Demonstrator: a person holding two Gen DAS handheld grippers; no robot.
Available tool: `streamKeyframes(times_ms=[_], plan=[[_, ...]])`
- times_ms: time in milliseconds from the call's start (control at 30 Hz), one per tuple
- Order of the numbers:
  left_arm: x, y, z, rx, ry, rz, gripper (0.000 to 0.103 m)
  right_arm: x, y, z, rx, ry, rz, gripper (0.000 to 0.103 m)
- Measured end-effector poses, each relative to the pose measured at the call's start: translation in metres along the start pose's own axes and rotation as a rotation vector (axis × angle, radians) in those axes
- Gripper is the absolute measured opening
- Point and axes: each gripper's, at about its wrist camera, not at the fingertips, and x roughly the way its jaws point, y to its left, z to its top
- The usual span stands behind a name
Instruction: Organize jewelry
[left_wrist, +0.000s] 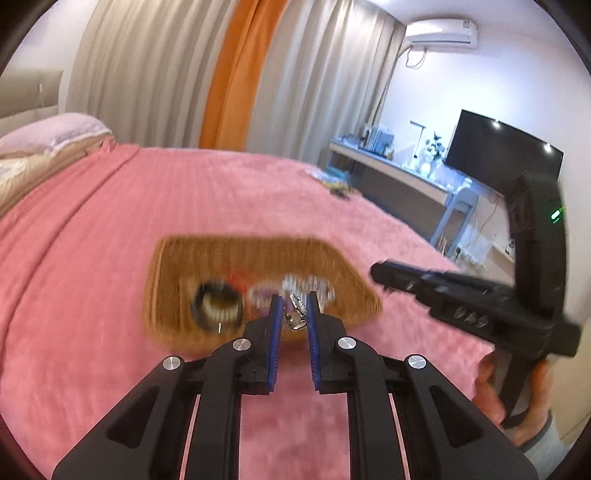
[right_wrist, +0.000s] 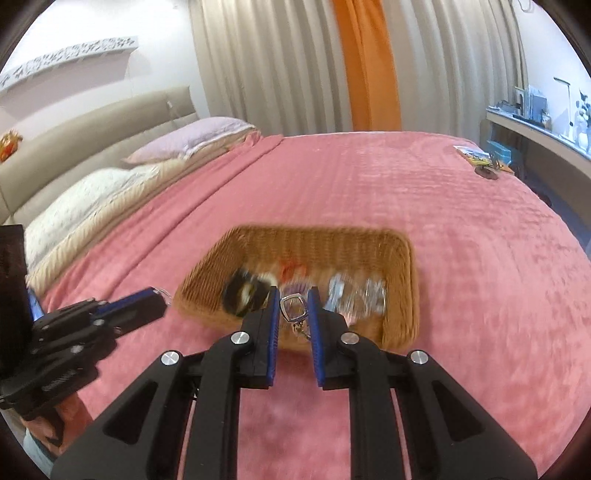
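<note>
My left gripper (left_wrist: 294, 306) has a small silver piece of jewelry (left_wrist: 295, 314) pinched between its blue pads (left_wrist: 275, 317), a chain-like bit with a little clasp, held just above the near rim of the wicker basket (left_wrist: 173, 266); my right gripper (right_wrist: 292, 308) is clamped on a silver rectangular ring-shaped pendant (right_wrist: 291, 308) with a small dangling link below it, likewise held over the basket's (right_wrist: 402, 280) near edge. Inside the basket, blurred by motion, lie a dark round bangle (left_wrist: 216, 304), something red (left_wrist: 238, 277) behind it, and a cluster of glittering silver pieces (left_wrist: 310, 284) toward the basket's right side; in the right wrist view the same dark bangle (right_wrist: 243, 291) sits at the basket's left and the silver heap (right_wrist: 354, 295) at its right. The basket rests on a pink blanket (left_wrist: 110, 221) spread over the bed; to the basket's right in the left wrist view my right gripper (left_wrist: 388, 277) comes in at an angle, with my hand (left_wrist: 524, 398) on its grip. Beyond the basket hang grey curtains with an orange strip (left_wrist: 236, 74); far to its right stand a desk (left_wrist: 399, 173) and a dark television (left_wrist: 502, 151); pillows (right_wrist: 192, 138) lie far to its left.
</note>
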Motion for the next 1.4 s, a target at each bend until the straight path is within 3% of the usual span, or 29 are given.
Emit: streamKeyframes(times_ms=[167,233,400,667,733,800,833,1000,1133,1233,1300,1367,1400], plan=[[0.045,0.018,0.029,-0.014,0.002,0.003,0.011,0.054,-0.020,0.024,0.056,0.045,-0.002,0.013],[0.072,0.033,0.033,-0.051,0.029,-0.019,0.012,0.077,-0.025,0.026,0.056,0.077,-0.018,0.013],[0.127,0.061,0.034,-0.098,0.071,0.016,0.012,0.127,-0.037,0.024,0.074,0.149,-0.022,0.013],[0.146,0.066,0.027,-0.063,0.103,0.041,0.012,0.149,-0.051,0.015,0.113,0.185,-0.037,0.014],[0.146,0.069,0.026,-0.072,0.098,0.042,0.018,0.147,-0.054,0.017,0.127,0.177,-0.029,0.014],[0.139,0.071,0.027,-0.085,0.082,0.041,0.041,0.143,-0.057,0.019,0.133,0.160,-0.027,0.015],[0.133,0.070,0.028,-0.088,0.067,0.040,0.044,0.140,-0.058,0.020,0.135,0.154,-0.025,0.018],[0.100,0.062,0.031,-0.089,0.021,0.029,0.046,0.110,-0.056,0.024,0.154,0.113,-0.004,0.018],[0.053,0.045,0.031,-0.070,-0.033,0.023,0.051,0.063,-0.040,0.022,0.124,0.061,0.004,0.020],[0.017,0.029,0.029,-0.042,-0.075,0.040,0.067,0.022,-0.026,0.014,0.098,0.001,-0.028,0.030],[-0.013,0.017,0.023,-0.033,-0.123,0.105,0.086,-0.009,-0.018,0.003,0.092,-0.056,-0.058,0.037],[-0.036,0.008,0.015,-0.027,-0.155,0.144,0.090,-0.031,-0.012,-0.008,0.094,-0.100,-0.068,0.054],[-0.046,0.005,0.010,-0.025,-0.164,0.159,0.090,-0.043,-0.010,-0.015,0.098,-0.125,-0.074,0.055]])
